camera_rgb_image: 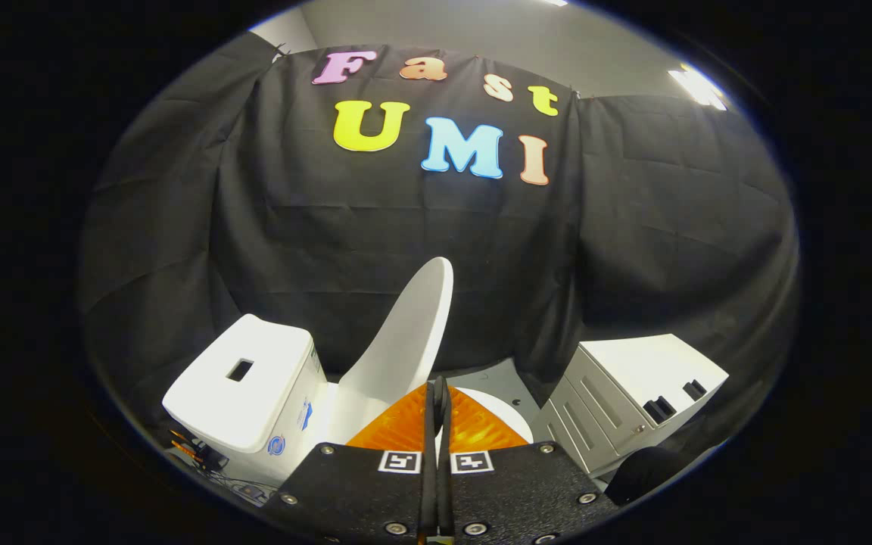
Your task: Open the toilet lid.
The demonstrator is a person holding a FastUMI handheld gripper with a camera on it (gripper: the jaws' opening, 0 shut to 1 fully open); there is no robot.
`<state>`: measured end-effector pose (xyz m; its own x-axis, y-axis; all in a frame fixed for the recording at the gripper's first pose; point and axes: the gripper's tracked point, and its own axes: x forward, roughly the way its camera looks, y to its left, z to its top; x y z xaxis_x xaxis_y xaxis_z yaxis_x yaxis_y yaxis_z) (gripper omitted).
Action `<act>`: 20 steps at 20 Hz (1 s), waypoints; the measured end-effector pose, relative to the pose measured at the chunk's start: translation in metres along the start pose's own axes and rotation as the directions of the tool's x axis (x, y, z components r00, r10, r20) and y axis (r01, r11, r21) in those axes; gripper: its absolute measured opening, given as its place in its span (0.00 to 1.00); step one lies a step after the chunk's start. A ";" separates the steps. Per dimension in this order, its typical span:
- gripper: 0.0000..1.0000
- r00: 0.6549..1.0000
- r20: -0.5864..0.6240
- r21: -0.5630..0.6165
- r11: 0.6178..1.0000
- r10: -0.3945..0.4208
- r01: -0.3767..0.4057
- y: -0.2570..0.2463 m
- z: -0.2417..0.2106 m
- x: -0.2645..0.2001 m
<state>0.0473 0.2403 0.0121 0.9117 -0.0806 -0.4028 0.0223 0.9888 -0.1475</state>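
Jaws: drawn together, the two fingers meeting along a thin seam with nothing held between them. Your gripper (pixel 437 393) sits low in the gripper view, tips pointing forward over the toilet.

Toilet lid (pixel 409 337): white, raised and standing nearly upright, tilted slightly back toward the cistern side. It rises just beyond your fingertips and a little to their left, apart from them.

Toilet seat (pixel 508 412): white rim, lying flat just behind the fingers, mostly hidden by them; a curved piece shows to the right of the tips.

Cistern (pixel 243 382): white box left of the lid, with a dark rectangular opening in its top and small blue stickers on its side.

Cabinet (pixel 633 397): pale grey unit with panelled fronts, standing to the right of the toilet, well apart from your fingers.

Floor (pixel 493 378): grey strip between toilet and cabinet.
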 end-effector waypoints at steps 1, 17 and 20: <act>0.00 1.000 0.007 -0.014 1.000 0.002 -0.002 0.005 0.003 -0.002; 0.00 0.991 0.103 -0.017 0.996 0.089 -0.087 0.087 0.031 -0.023; 0.00 0.987 0.113 -0.062 0.992 0.119 -0.112 0.109 0.033 -0.029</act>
<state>0.0374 0.3549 0.0375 0.9483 0.0520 -0.3132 -0.1058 0.9818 -0.1575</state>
